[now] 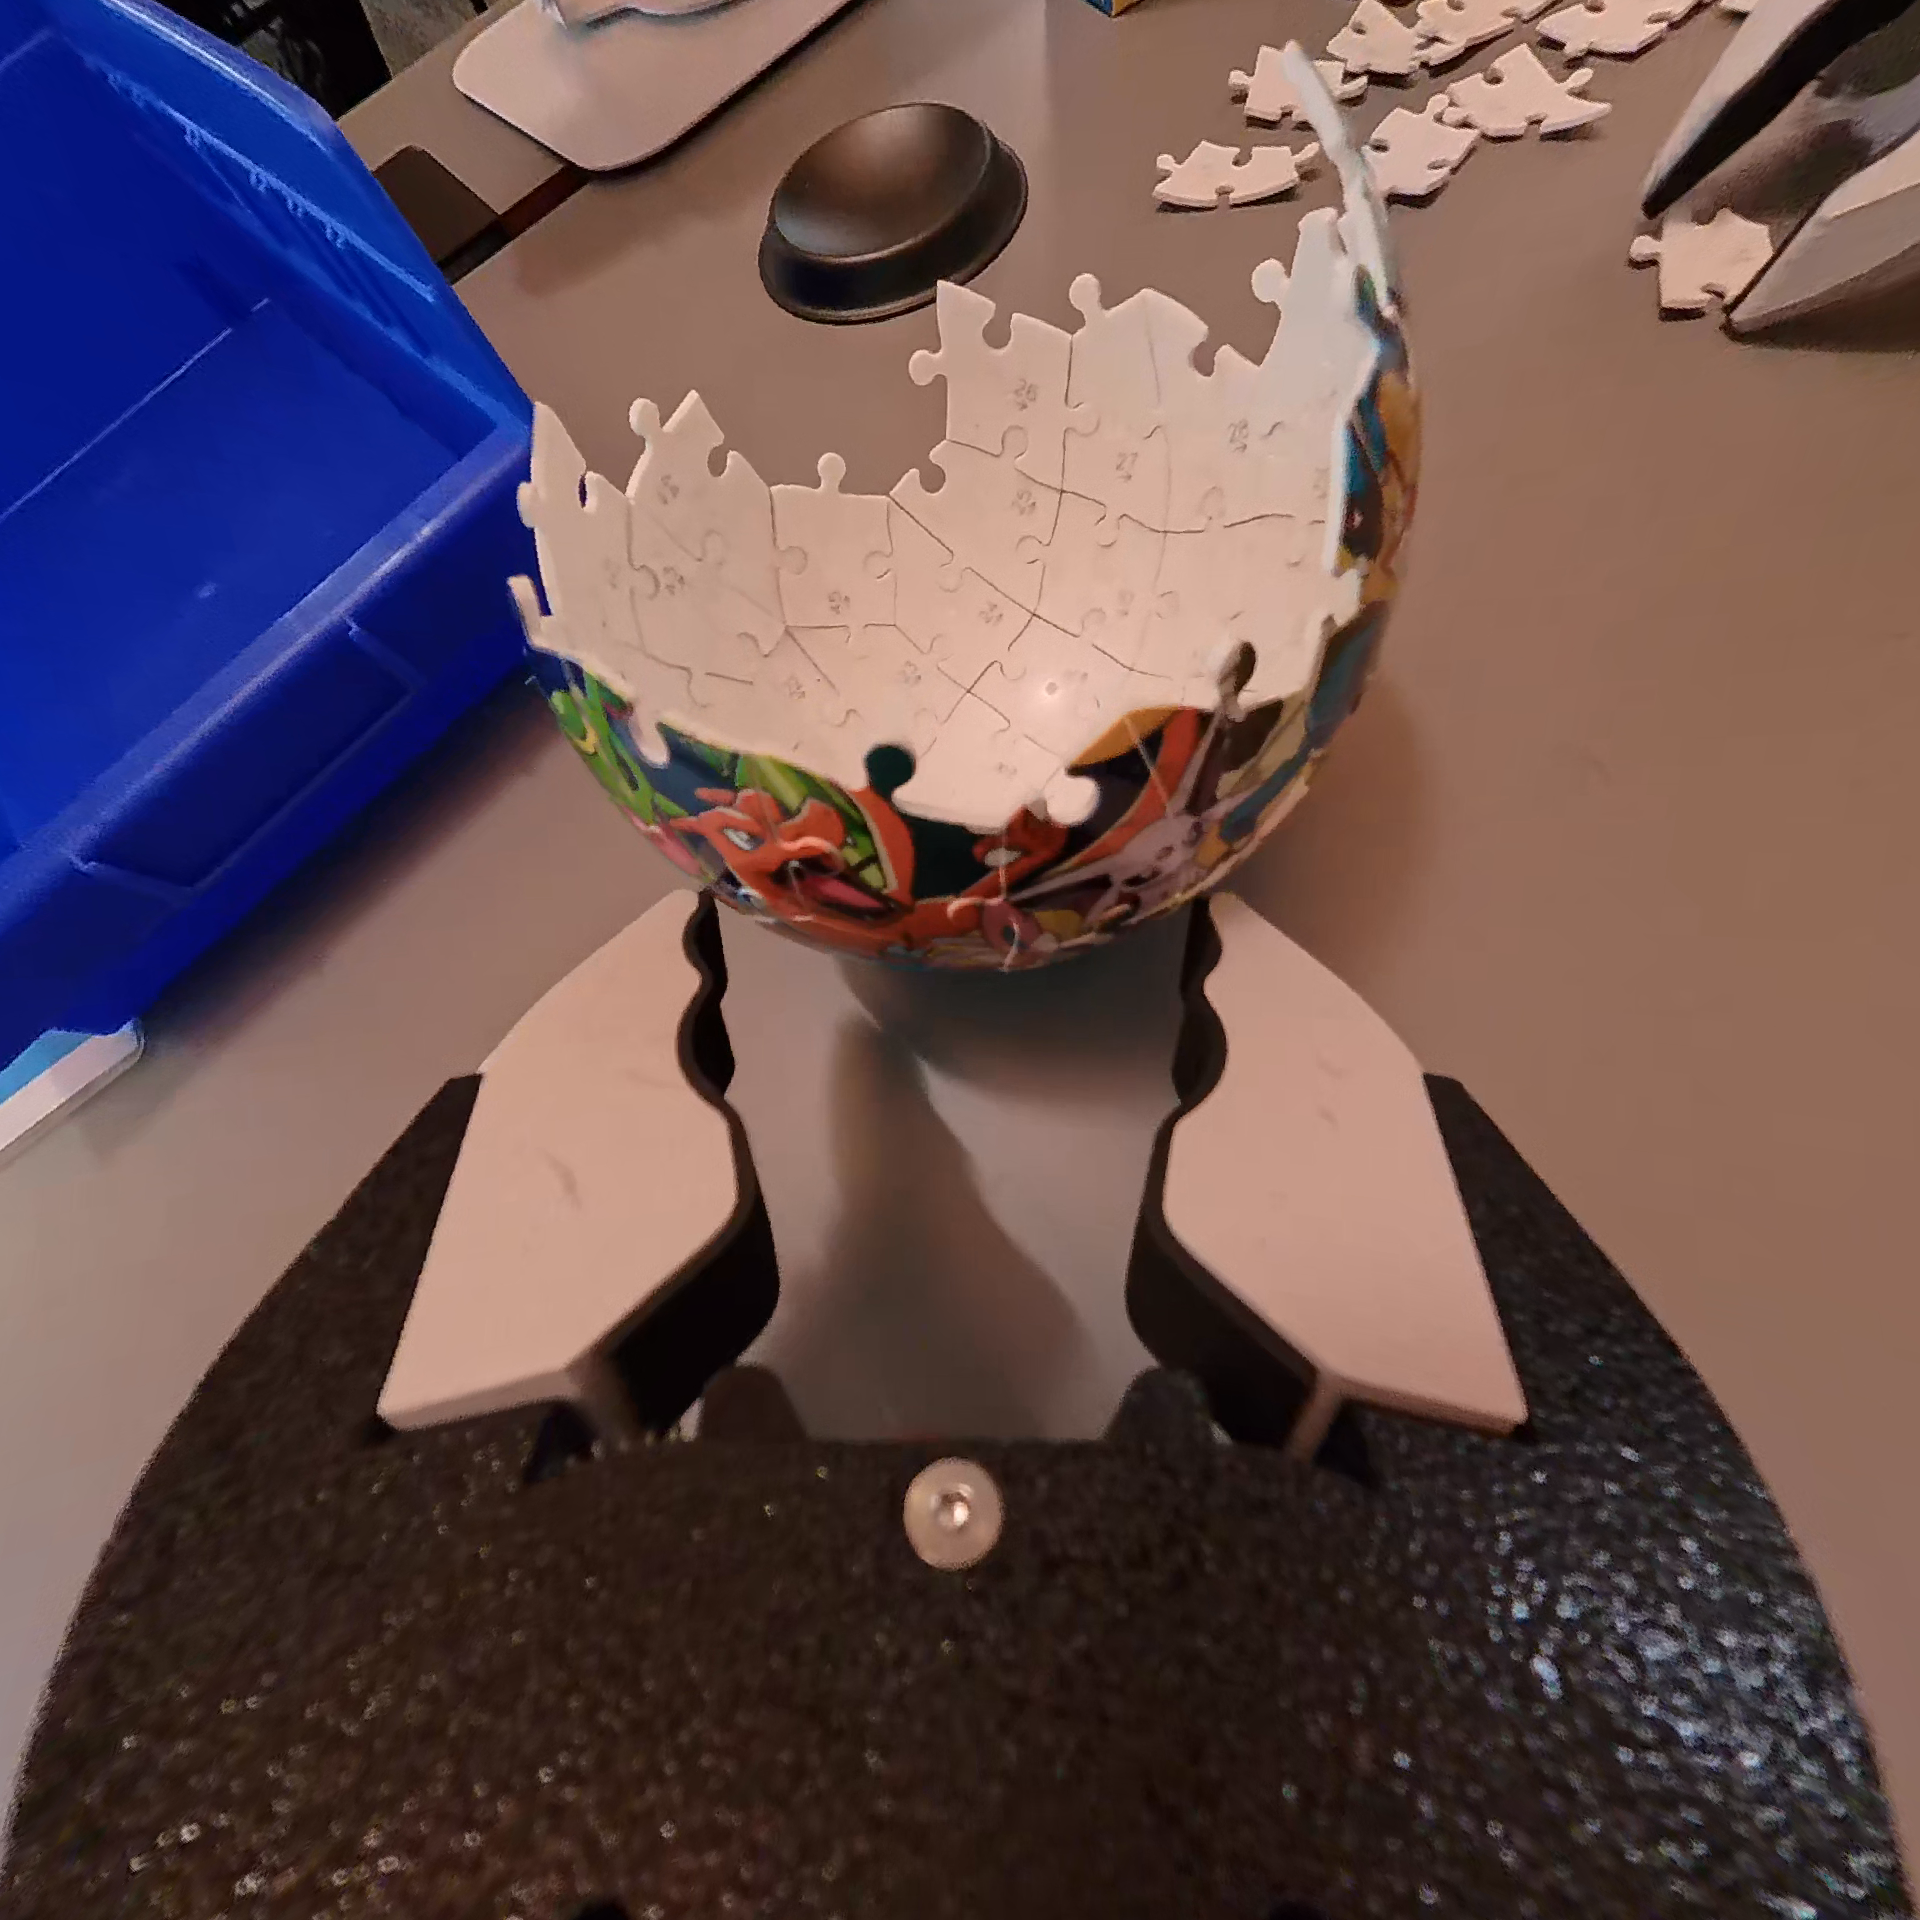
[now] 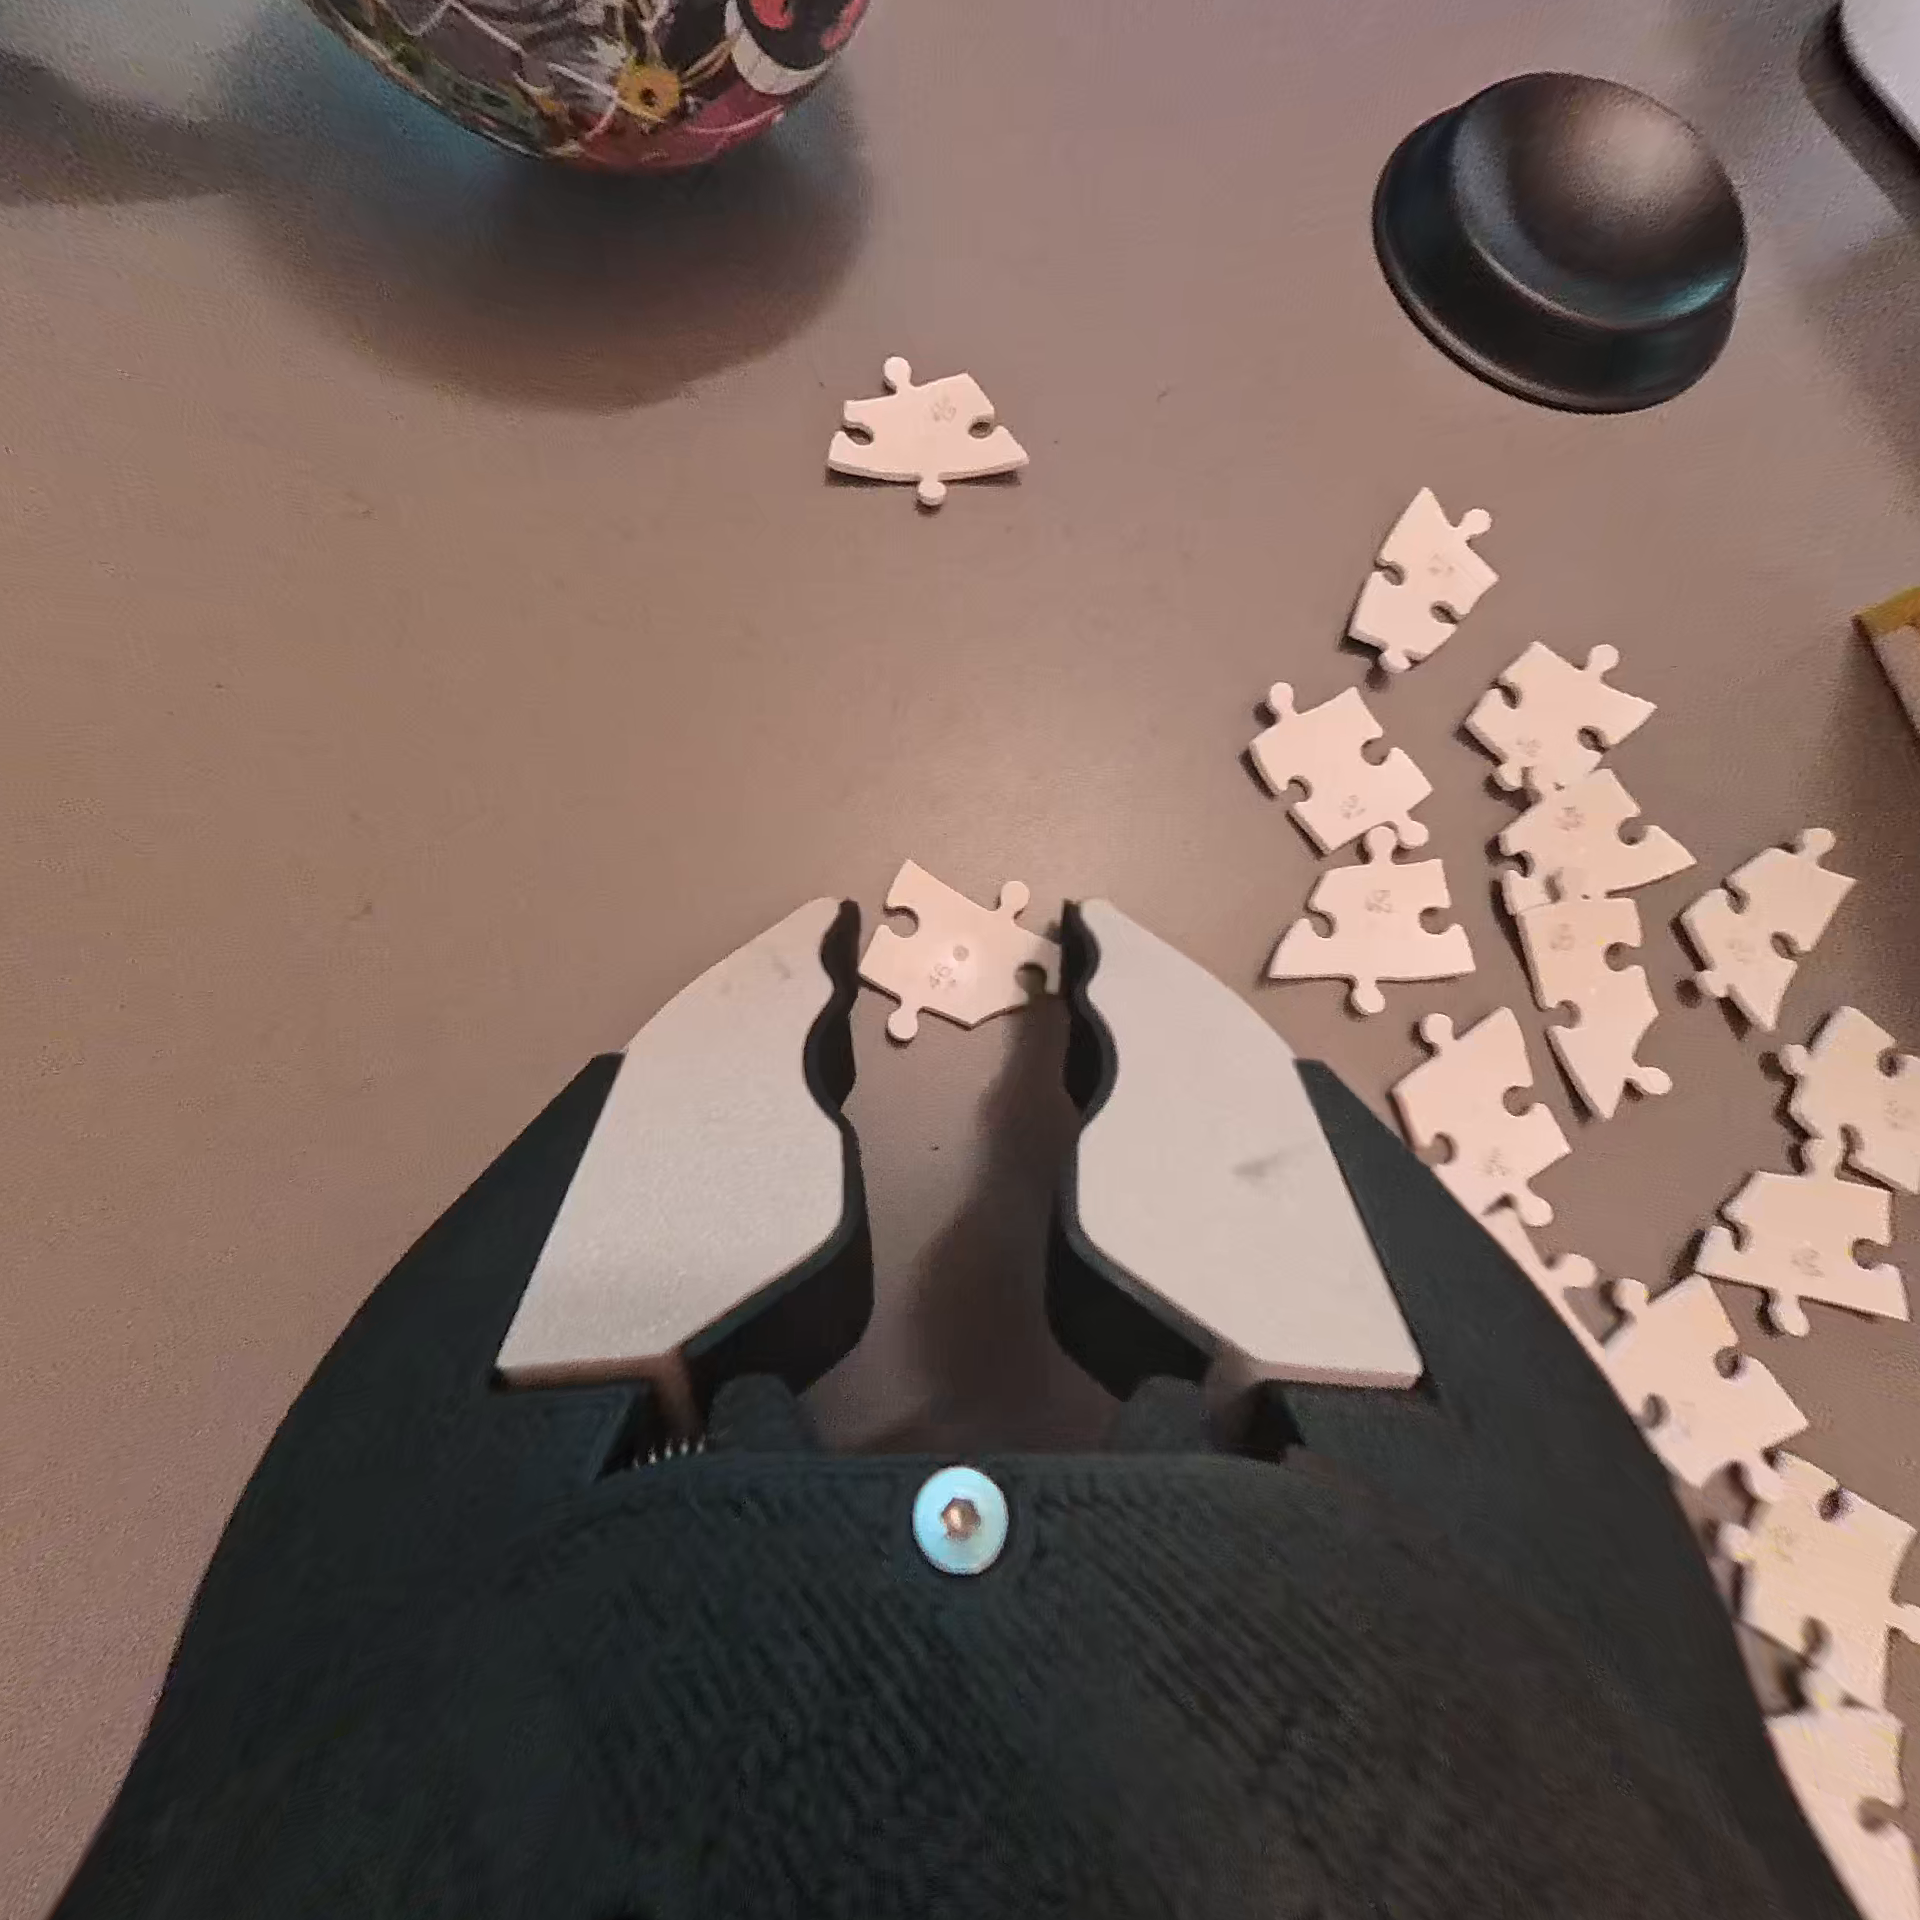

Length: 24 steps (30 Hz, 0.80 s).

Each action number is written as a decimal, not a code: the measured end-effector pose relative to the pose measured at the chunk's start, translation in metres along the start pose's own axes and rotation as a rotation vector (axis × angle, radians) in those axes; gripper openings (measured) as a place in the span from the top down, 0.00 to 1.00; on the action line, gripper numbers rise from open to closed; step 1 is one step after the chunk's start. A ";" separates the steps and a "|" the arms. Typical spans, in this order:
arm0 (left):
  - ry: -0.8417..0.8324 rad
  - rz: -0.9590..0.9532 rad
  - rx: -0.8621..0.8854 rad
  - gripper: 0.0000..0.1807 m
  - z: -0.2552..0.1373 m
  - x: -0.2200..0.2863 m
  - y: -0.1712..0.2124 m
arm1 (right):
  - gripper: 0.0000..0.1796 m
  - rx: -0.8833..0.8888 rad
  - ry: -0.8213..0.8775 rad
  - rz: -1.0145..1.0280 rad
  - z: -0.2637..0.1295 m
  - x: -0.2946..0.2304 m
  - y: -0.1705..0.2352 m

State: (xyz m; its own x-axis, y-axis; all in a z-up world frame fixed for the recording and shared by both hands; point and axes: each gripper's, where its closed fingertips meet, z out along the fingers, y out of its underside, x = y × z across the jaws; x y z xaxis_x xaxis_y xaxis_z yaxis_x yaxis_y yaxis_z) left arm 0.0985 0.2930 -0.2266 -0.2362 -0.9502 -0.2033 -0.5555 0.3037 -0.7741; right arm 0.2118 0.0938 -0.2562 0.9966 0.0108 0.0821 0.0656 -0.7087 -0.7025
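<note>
Grey-brown tabletop [image 1: 1558, 831] fills both views. At the far left of the left wrist view stands one blue plastic bin [image 1: 208, 520], just beside a half-built puzzle ball [image 1: 966, 665]: a bowl of white-backed pieces with cartoon printing outside and a jagged rim rising highest on its right. It looks light and stiff but fragile, a thin shell of interlocked pieces that would probably buckle or pop apart if squeezed; the lower rounded part seems the safer place to take hold, not the toothed rim. The left gripper [image 1: 951, 914] is spread wide and holds nothing, its tips just short of the ball's near side, one at each flank. Behind the ball sits one black domed stand [image 1: 894, 208], and a grey mat [image 1: 623, 94] lies beyond it.

Further right, loose white puzzle pieces [image 1: 1475, 104] are scattered on the table. In the right wrist view, one lone piece [image 2: 928, 429] lies apart near the middle; about fifteen more [image 2: 1621, 987] lie in a loose, partly overlapping spread at the right, the exact count unclear where they run under the gripper body. The right gripper [image 2: 961, 914] is partly parted around one single piece [image 2: 961, 956] lying flat between its tips; its right fingertip [image 2: 1081, 935] seems to touch the piece's edge, the left stands a little clear, so it is not yet clamped. Flat, thin and light, such a piece would probably slide and is best pinched across its edges.
</note>
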 end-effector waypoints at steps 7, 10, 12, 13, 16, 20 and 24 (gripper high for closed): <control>-0.005 0.017 -0.001 0.52 -0.002 0.002 0.000 | 0.82 -0.005 -0.014 0.012 0.000 -0.003 0.000; -0.015 0.035 -0.004 0.52 -0.005 0.002 0.000 | 0.73 0.002 0.065 -0.016 -0.003 0.005 0.001; -0.014 0.041 -0.005 0.51 -0.006 0.002 0.001 | 0.71 0.007 0.071 0.008 -0.007 0.005 0.003; -0.011 0.043 -0.003 0.51 -0.007 0.002 0.002 | 0.71 0.010 0.063 0.035 -0.008 0.005 0.003; -0.008 0.047 -0.003 0.50 -0.007 0.003 0.004 | 0.70 0.004 0.046 0.060 -0.011 0.004 0.007; 0.001 0.040 -0.002 0.49 -0.006 0.004 0.006 | 0.73 -0.029 0.023 0.039 -0.011 0.000 0.011; -0.006 0.032 0.000 0.48 -0.007 0.002 0.007 | 0.76 -0.015 0.015 0.054 -0.008 0.001 0.009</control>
State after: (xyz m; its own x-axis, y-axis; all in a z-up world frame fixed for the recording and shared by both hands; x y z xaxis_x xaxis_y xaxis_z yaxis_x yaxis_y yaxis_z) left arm 0.0885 0.2934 -0.2290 -0.2492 -0.9405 -0.2311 -0.5479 0.3337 -0.7671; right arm 0.2133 0.0815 -0.2570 0.9977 -0.0384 0.0551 0.0108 -0.7186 -0.6954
